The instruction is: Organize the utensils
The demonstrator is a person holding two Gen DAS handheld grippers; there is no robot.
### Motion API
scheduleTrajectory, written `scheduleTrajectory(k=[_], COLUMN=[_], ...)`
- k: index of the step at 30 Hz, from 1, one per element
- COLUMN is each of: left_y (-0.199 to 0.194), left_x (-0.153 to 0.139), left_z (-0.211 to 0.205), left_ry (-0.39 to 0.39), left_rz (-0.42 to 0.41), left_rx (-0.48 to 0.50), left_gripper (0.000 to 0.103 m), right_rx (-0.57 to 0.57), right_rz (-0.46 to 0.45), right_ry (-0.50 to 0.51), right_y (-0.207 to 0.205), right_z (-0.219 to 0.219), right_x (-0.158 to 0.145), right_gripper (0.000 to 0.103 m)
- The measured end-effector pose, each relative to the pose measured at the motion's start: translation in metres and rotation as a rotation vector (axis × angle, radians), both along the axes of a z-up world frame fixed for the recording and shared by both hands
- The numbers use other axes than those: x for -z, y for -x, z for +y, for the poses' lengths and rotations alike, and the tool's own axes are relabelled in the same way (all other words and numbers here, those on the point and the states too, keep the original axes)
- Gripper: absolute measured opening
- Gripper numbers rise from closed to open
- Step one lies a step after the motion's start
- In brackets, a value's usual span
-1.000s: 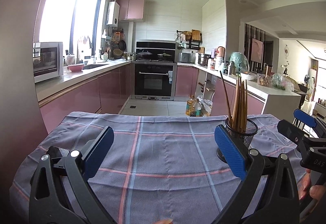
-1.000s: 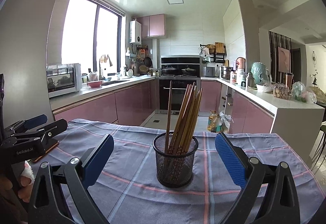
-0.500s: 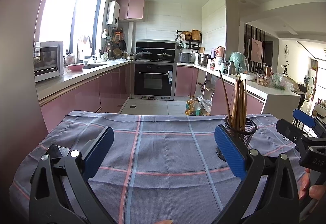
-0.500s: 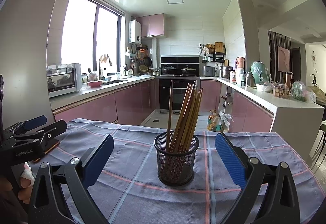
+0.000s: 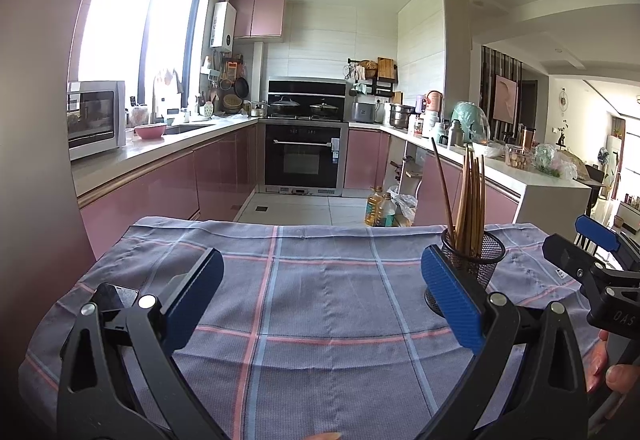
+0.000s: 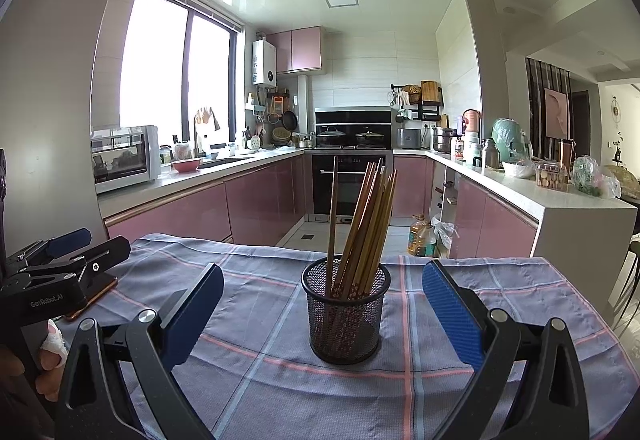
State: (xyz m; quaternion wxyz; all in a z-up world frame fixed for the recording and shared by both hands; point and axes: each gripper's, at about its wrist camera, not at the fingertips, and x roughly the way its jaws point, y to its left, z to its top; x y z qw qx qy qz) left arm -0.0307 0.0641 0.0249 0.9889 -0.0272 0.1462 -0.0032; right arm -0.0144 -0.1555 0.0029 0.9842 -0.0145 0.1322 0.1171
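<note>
while both the left gripper [image 5: 320, 298] and right gripper [image 6: 322, 314] stood wide apart and empty, the chopsticks [image 6: 362, 224] sat in the mesh holder [image 6: 345, 314] on the counter [image 6: 260, 364]; their lower ends were obscured by mesh.

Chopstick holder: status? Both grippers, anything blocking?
Left gripper open, empty, over bare cloth. Right gripper open, lined up on mesh holder, not touching. Chopsticks all in it, leaning. Phone at cloth's left edge, clear of path.

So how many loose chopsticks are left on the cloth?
0. The plaid cloth shows none lying loose; every visible chopstick stands in the mesh cup. Some could be hidden behind the grippers.
</note>
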Motion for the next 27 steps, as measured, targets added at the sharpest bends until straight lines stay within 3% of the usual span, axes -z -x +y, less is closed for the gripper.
scheduleTrajectory(k=[27], left_y=[0.0006], left_x=[-0.0014], left_z=[-0.0002], left_ry=[-0.009], left_rz=[-0.007], left_rx=[-0.002], left_gripper=[0.097], right_rx=[-0.001], right_rz=[0.0], right_ry=[-0.006], right_y=[-0.003], right_z=[-0.0001], right_x=[-0.0003], right_gripper=[0.096])
